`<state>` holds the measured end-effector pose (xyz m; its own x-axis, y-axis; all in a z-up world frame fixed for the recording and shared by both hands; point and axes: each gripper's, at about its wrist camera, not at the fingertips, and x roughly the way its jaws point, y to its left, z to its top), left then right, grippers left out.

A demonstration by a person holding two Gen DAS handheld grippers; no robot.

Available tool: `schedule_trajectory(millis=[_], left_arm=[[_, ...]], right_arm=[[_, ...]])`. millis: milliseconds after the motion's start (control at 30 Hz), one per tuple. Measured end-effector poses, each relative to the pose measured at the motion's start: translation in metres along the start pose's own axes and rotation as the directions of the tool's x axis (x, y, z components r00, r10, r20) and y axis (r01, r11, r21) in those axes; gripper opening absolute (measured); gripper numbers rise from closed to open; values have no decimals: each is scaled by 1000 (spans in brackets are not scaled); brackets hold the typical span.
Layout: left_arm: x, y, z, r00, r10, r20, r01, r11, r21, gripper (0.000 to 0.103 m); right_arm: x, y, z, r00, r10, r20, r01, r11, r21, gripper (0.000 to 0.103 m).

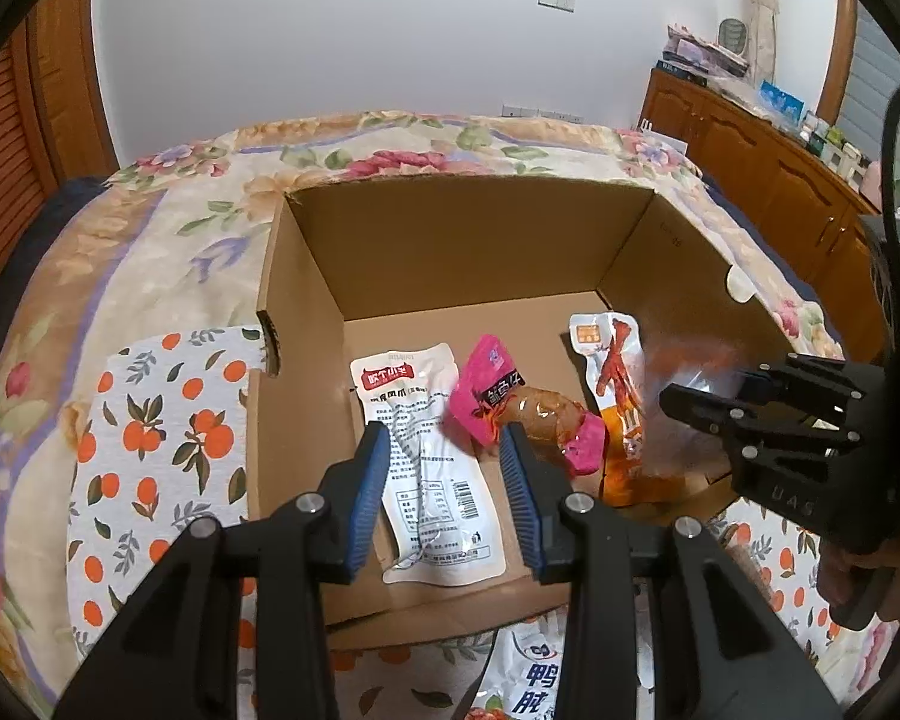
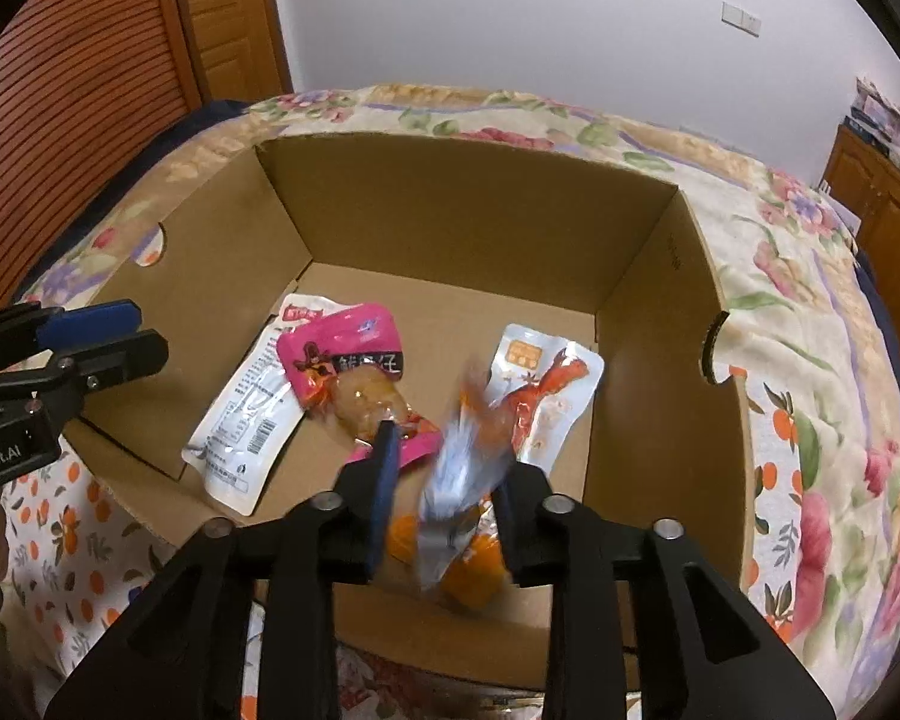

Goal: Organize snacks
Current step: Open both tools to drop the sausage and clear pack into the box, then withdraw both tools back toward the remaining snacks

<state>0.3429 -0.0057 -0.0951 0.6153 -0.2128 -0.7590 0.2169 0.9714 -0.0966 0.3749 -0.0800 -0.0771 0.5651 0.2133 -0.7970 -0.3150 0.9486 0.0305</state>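
- I see a blurred orange-and-silver packet (image 2: 459,480) between my right tool's (image 2: 447,474) fingers, over the near edge of the box (image 2: 480,222); the fingers stand parted and I cannot tell whether either pad touches it.
- From the left wrist view the same packet is a smear at about 3 o'clock, just beside the right tool (image 1: 699,396).
- Three snacks lie on the box floor: a white pouch (image 1: 429,468) at 9 o'clock, a pink sausage pack (image 1: 519,402) in the middle overlapping the pouch's edge, and a chicken-foot pouch (image 1: 615,384) at 3 o'clock.
- In the right wrist view the pink pack (image 2: 345,360) lies across the white pouch (image 2: 246,426), and the chicken-foot pouch (image 2: 543,396) sits just beyond the blurred packet.
- My left tool (image 1: 444,480) hangs over the box's near side, fingers partly open with nothing between them; the white pouch lies below the gap.
- The left tool (image 2: 114,336) shows at 9 o'clock in the right wrist view, above the box's left wall.
- The box (image 1: 468,252) stands on a floral bed (image 1: 150,228), with an orange-print cloth (image 1: 156,450) at 9 o'clock beside it.
- A blue-lettered packet (image 1: 531,672) lies on the cloth at 6 o'clock, outside the box.
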Motion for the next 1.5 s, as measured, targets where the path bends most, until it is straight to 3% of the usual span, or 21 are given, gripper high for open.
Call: schedule_trajectory(millis=[67,467,633,700,767,800,933,1300,1500], left_arm=[[-6,0,-1,1000,0,9,0,1000,-5,38],[-54,-18,-9,995,25,94,-28,999,35,53],[-74,-23,-18,992,30,125,-36,998,47,70],[-79,-24,-22,990,29,137,-35,998,48,88],[-86,-26,-26,988,33,153,-41,998,48,95],[-89,-26,-27,987,38,158,-46,998,47,96],[-97,-24,-32,985,34,167,-39,999,27,100],[-115,-32,-52,983,37,180,-47,997,56,102],[-121,-35,-66,990,-1,139,-7,999,54,102]], right_arm=[[-5,1,-1,1000,-2,10,2,1000,-3,54],[-63,10,-10,996,27,82,-28,999,15,55],[-83,15,-22,994,40,102,-44,998,36,61],[-89,18,-27,993,30,113,-33,999,32,75],[-94,19,-31,992,15,124,-19,999,31,85],[-98,19,-34,991,7,131,-12,999,34,92],[-105,16,-40,991,4,136,-11,999,51,103],[-118,18,-55,989,1,147,-10,998,62,103],[-122,17,-71,990,12,141,-25,995,93,103]])
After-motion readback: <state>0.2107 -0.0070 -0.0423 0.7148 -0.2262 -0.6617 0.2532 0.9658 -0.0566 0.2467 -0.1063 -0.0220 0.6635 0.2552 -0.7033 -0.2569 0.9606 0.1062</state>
